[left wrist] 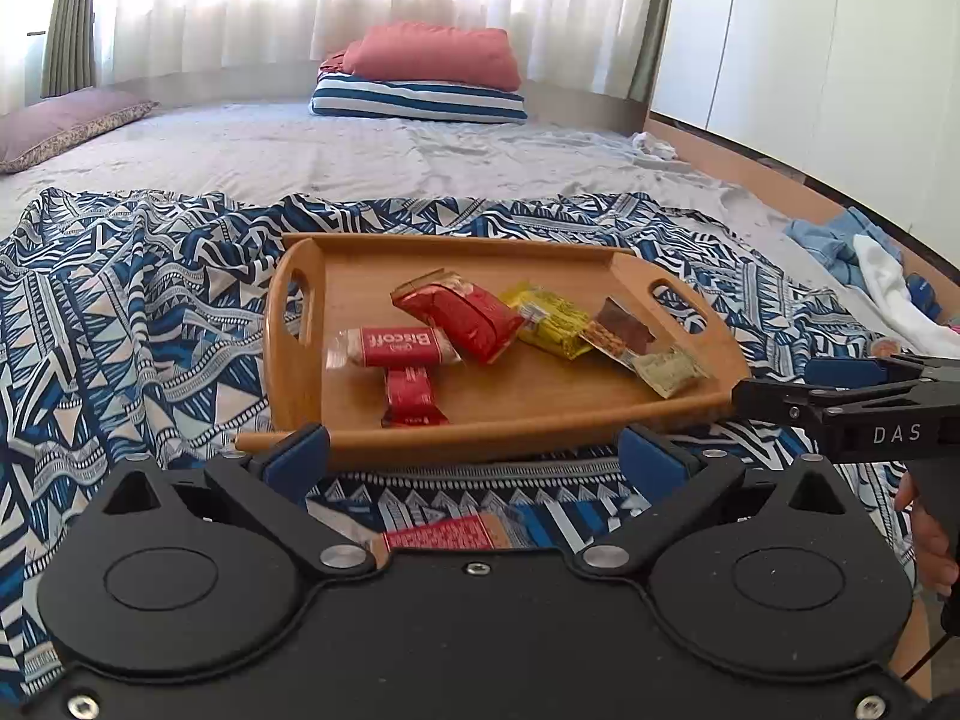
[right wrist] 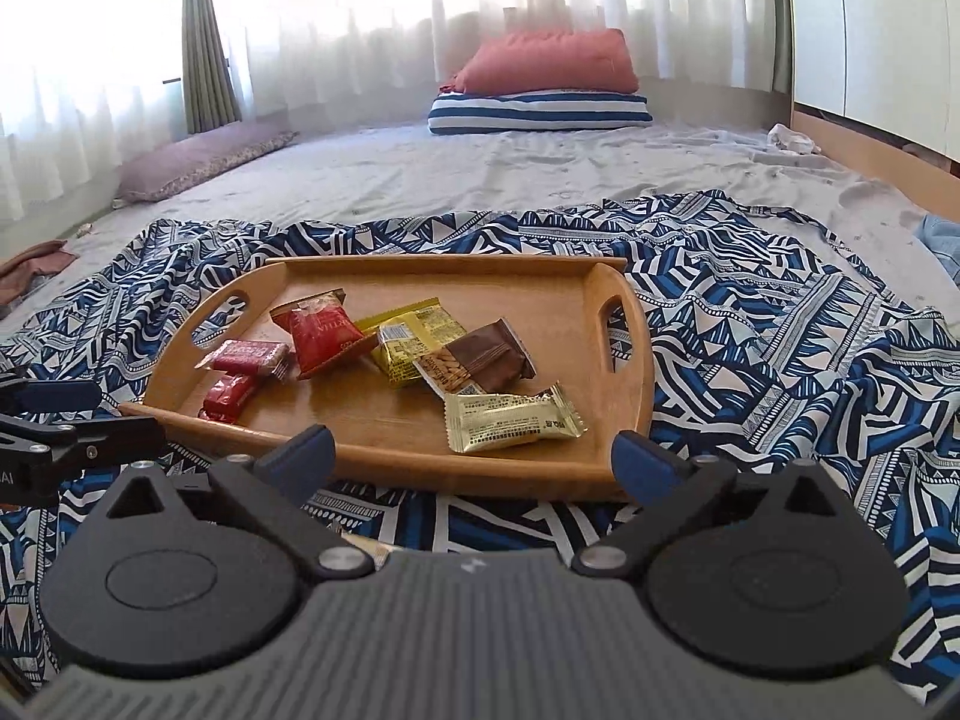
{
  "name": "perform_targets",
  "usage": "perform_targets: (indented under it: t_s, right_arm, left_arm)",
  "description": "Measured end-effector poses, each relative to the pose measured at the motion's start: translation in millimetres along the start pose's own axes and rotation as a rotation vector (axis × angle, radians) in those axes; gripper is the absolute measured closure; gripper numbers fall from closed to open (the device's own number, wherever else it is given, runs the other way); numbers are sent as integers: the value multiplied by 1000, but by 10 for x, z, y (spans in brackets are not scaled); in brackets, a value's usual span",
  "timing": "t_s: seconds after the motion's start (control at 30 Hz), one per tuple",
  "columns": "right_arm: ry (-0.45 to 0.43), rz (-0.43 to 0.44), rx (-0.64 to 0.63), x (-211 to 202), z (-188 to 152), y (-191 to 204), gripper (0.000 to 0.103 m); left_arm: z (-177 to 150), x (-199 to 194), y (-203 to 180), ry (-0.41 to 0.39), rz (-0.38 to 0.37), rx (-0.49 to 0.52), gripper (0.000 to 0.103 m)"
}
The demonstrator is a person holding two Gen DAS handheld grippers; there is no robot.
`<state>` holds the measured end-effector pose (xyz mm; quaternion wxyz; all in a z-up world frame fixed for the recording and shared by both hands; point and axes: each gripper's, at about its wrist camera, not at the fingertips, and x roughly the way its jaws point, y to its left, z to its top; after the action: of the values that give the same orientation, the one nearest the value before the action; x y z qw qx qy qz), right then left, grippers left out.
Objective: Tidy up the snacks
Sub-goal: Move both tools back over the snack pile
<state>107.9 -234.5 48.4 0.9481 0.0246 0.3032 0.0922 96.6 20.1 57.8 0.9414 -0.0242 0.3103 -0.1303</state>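
On a bed's patterned blue cloth (right wrist: pixel 780 324) sits our wooden tray (right wrist: pixel 624 360), holding the Biscoff pack (left wrist: pixel 396 347), red, yellow and brown snack packets. Our left gripper (left wrist: pixel 474 456) and right gripper (right wrist: pixel 474 459) both hover spread wide, empty, near its front rim.

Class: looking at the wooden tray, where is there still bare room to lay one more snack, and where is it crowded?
Bare wood on the tray runs along the far rim behind the packets, and at the near edge between the small red packet and the pale gold packet. The middle is crowded: red, yellow and brown packets overlap there.
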Motion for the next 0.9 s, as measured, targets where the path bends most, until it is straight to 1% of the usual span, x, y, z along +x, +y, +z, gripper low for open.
perform_targets:
  t_s: [0.53,0.77,0.9]
  right_arm:
    - [-7,-1,-56,-244,-274,106,0]
    - [8,11,-97,-266,-453,166,0]
    - [27,23,-129,-257,-555,222,0]
  left_arm:
    - [-347,-231,-29,37,-5,3,1]
    - [-506,-290,-69,64,-9,21,1]
    - [-590,-285,-78,91,-14,12,1]
